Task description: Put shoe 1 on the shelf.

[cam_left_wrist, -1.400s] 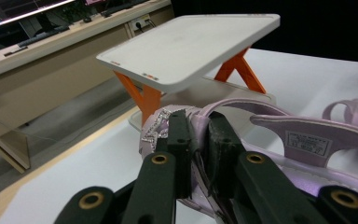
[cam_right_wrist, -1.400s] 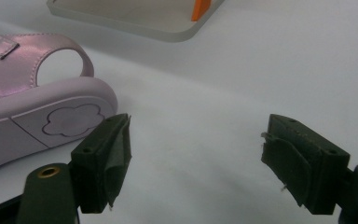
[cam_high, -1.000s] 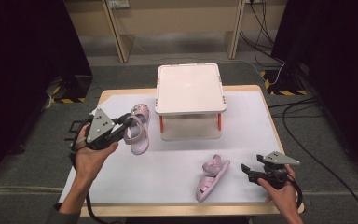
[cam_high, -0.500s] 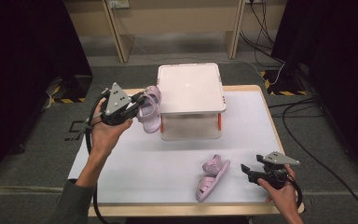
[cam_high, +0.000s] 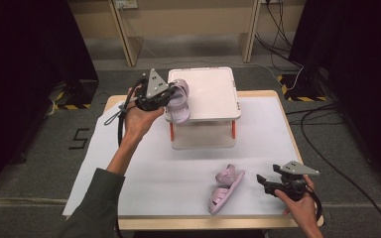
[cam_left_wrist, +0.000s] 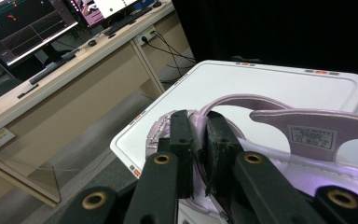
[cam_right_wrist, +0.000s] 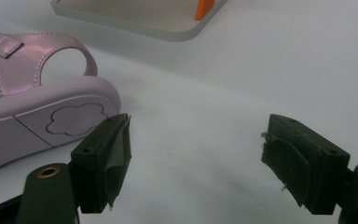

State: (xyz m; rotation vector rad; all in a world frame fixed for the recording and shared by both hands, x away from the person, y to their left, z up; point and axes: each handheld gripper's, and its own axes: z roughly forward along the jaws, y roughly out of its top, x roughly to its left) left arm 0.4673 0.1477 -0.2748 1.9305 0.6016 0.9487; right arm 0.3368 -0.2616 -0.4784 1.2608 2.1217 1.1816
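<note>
left gripper (cam_high: 171, 96) clamped on strap of pink sandal (cam_high: 178, 101), held over left edge of white stand (cam_high: 213, 94), likely to set it on top. sandal off tabletop (cam_high: 258, 134), tilted. second sandal (cam_high: 224, 188) on its side near front edge. right gripper (cam_high: 268, 181) just beside it, jaws wide, holding nothing, probably waiting its turn.

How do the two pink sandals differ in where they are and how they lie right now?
The held sandal is clamped in the shut left gripper, over the edge of the white stand; the loose sandal lies on its side on the table, sole facing the open right gripper, untouched. Both are pale pink with straps.
</note>
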